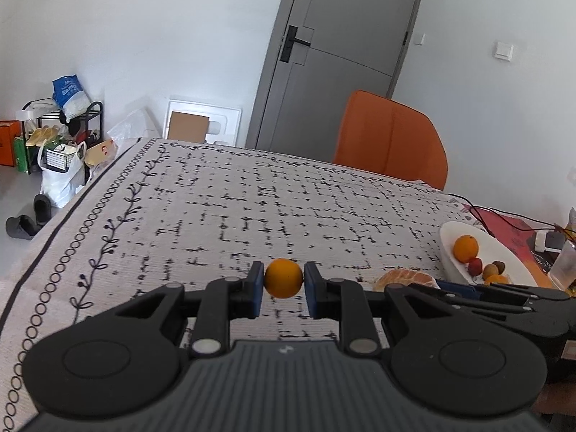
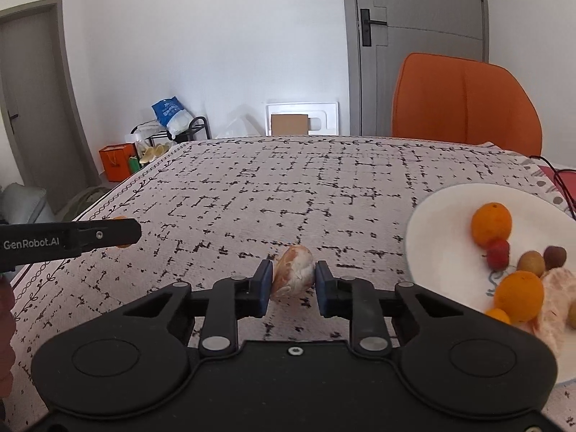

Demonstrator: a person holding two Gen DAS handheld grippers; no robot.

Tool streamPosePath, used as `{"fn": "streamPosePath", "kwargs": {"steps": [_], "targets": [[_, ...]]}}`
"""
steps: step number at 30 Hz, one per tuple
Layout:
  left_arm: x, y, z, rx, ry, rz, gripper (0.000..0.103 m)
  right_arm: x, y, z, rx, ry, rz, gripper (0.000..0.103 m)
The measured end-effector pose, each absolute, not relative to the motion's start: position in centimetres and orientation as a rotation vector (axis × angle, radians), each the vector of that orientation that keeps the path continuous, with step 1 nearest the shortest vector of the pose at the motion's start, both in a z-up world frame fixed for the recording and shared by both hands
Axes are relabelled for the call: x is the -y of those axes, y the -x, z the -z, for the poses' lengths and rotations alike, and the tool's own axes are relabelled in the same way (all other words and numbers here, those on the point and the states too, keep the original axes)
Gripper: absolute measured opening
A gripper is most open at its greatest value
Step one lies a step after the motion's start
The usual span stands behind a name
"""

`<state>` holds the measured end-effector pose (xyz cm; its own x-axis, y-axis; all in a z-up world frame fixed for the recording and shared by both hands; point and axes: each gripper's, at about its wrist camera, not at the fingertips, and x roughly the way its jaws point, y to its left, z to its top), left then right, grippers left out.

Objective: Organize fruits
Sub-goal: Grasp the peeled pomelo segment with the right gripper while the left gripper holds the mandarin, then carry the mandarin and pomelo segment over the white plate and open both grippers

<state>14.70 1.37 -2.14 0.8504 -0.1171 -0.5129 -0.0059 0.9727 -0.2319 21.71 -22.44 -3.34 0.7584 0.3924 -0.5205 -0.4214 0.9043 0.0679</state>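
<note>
Fruits were split between the white plate (image 2: pixel 442 230) and both grippers. The left gripper (image 1: pixel 283 280) had its fingers (image 1: pixel 256 286) clenched on a small orange (image 1: pixel 283 278), held above the patterned counter (image 1: pixel 216 216), to the left of the plate. The right gripper (image 2: pixel 293 279) gripped a peeled citrus piece (image 2: pixel 293 270) between its pads, just left of the plate. On the plate lay two oranges (image 2: pixel 491 223), a red fruit (image 2: pixel 498 253), two small brown fruits (image 2: pixel 531 262) and peeled segments (image 2: pixel 554 302). An orange chair (image 2: pixel 464 104) stood beyond the plate.
</note>
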Motion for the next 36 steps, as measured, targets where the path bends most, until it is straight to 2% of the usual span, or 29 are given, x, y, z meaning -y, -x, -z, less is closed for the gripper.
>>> {"fn": "streamPosePath", "kwargs": {"steps": [7, 16, 22, 24, 26, 27, 36], "targets": [[-0.7, -15.1, 2.1, -0.554, 0.234, 0.082, 0.022, 23.8, -21.8, 3.3, -0.6, 0.033, -0.441, 0.024], [-2.6, -14.7, 2.8, -0.559, 0.264, 0.056, 0.022, 22.9, -22.3, 4.3, -0.637, 0.054, -0.42, 0.031], [-4.2, -14.5, 3.1, -0.561, 0.288, 0.029, 0.022, 21.9, -22.8, 4.8, -0.657, 0.075, -0.421, 0.045], [-4.3, -14.4, 3.2, -0.56, 0.292, 0.029, 0.022, 21.5, -22.6, 5.0, -0.644, 0.106, -0.418, 0.042], [-4.3, -14.5, 3.3, -0.559, 0.291, 0.033, 0.022, 21.0, -22.3, 5.2, -0.621, 0.167, -0.402, 0.033], [-4.2, -14.4, 3.3, -0.559, 0.289, 0.035, 0.022, 20.8, -22.1, 5.2, -0.613, 0.189, -0.407, 0.032], [-2.5, -14.5, 3.0, -0.557, 0.265, 0.063, 0.022, 22.3, -21.1, 3.8, -0.572, 0.13, -0.42, 0.03]]}}
